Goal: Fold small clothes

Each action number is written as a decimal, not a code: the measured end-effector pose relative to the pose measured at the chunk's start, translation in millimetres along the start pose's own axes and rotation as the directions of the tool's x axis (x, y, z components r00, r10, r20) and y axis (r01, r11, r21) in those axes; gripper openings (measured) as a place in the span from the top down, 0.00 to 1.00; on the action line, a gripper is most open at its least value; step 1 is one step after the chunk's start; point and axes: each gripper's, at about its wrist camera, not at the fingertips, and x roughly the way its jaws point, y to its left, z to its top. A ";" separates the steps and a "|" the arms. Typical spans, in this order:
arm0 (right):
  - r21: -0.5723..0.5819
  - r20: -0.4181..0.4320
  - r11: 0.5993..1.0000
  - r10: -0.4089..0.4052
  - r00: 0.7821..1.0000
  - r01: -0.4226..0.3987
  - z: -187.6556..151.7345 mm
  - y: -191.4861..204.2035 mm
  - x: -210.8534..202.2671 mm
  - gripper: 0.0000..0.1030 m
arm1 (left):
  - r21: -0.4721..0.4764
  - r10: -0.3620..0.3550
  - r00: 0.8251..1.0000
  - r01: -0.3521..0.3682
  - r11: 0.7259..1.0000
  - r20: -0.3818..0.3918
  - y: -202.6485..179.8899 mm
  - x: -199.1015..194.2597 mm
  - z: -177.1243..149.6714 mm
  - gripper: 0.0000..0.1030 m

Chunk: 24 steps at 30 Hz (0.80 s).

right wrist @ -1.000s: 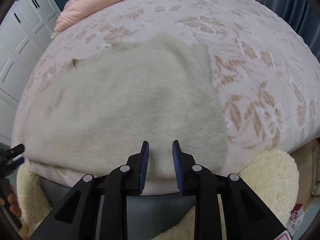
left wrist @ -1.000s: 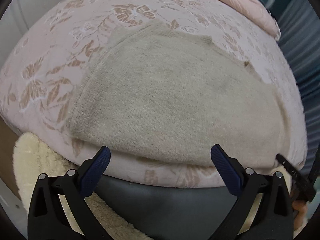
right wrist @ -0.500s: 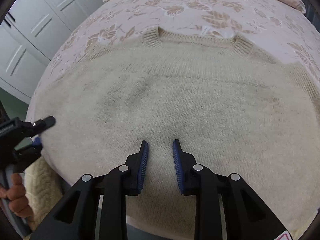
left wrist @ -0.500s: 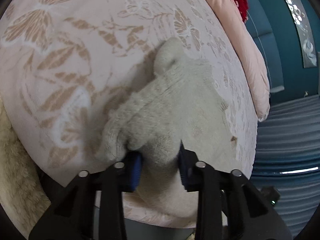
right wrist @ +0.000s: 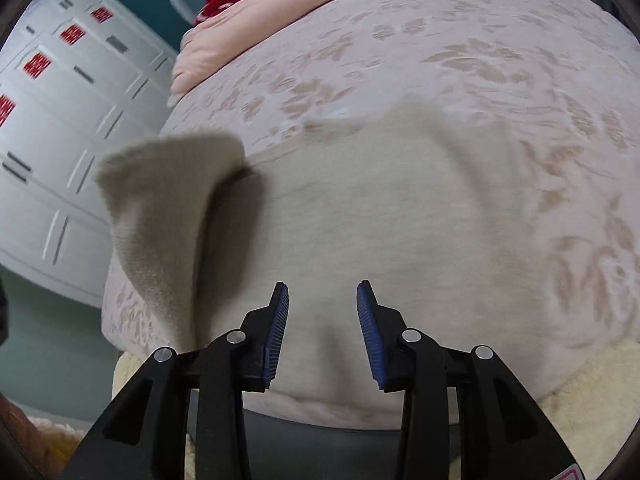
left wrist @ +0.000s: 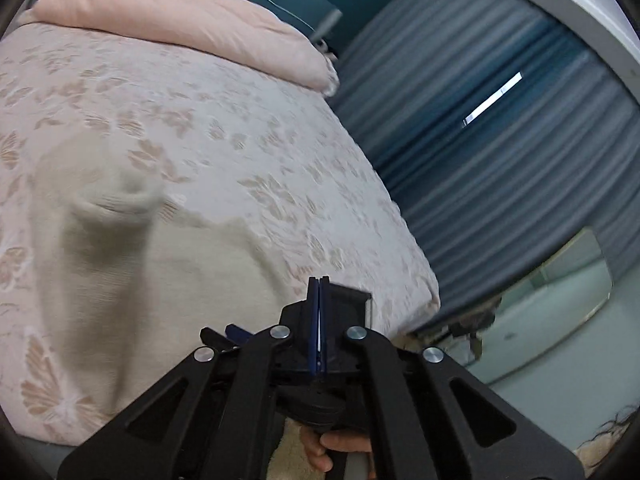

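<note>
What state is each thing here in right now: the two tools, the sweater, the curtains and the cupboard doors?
left tool: shut, no cloth visible between its pads.
right tool: open, over the sweater, holding nothing.
sweater: spread on the bed, one side raised in a flap.
curtains: drawn across.
cupboard doors: closed.

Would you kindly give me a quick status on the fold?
Left tool shut, nothing visibly pinched. Right tool open over the sweater. One sweater edge raised at left. Nothing in the way.
</note>
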 end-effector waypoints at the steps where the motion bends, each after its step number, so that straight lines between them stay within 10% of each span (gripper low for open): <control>1: 0.013 0.018 0.999 -0.041 0.999 0.041 -0.5 -15.2 -11.3 0.64 | 0.005 0.017 0.998 -0.016 1.000 -0.062 -4.9 25.0 -6.2 1.00; 6: 0.090 0.087 0.994 -0.071 0.994 0.063 -9.1 -59.9 -52.2 0.58 | -0.094 0.157 0.980 -0.169 0.981 -0.121 21.8 49.1 -37.0 0.94; 8: 0.092 0.075 0.995 -0.050 0.996 0.043 -11.5 -62.2 -48.4 0.57 | -0.101 0.342 0.937 -0.347 0.932 -0.069 39.0 25.6 -45.7 0.47; 10: 0.092 0.048 0.996 0.000 0.999 -0.004 -12.6 -55.7 -37.4 0.57 | -0.098 0.476 0.879 -0.474 0.875 -0.005 56.8 4.8 -50.6 0.21; 14: 0.069 0.007 0.977 0.202 0.979 -0.202 -1.0 -12.7 -11.6 0.55 | 0.033 0.583 0.812 -0.582 0.813 -0.025 71.3 2.3 -54.1 0.20; 21: -0.012 -0.146 0.947 0.317 0.937 -0.322 41.9 81.0 58.1 0.24 | 0.065 0.620 0.782 -0.617 0.785 -0.065 91.4 -4.8 -74.6 0.14; 23: -0.013 -0.151 0.958 0.282 0.947 -0.288 49.1 91.8 76.2 0.46 | 0.041 0.614 0.785 -0.613 0.789 -0.083 93.3 -9.5 -82.5 0.14; 24: -0.006 -0.156 0.954 0.294 0.943 -0.298 51.8 95.5 80.8 0.90 | 0.028 0.613 0.785 -0.613 0.789 -0.091 96.4 -9.7 -83.5 0.13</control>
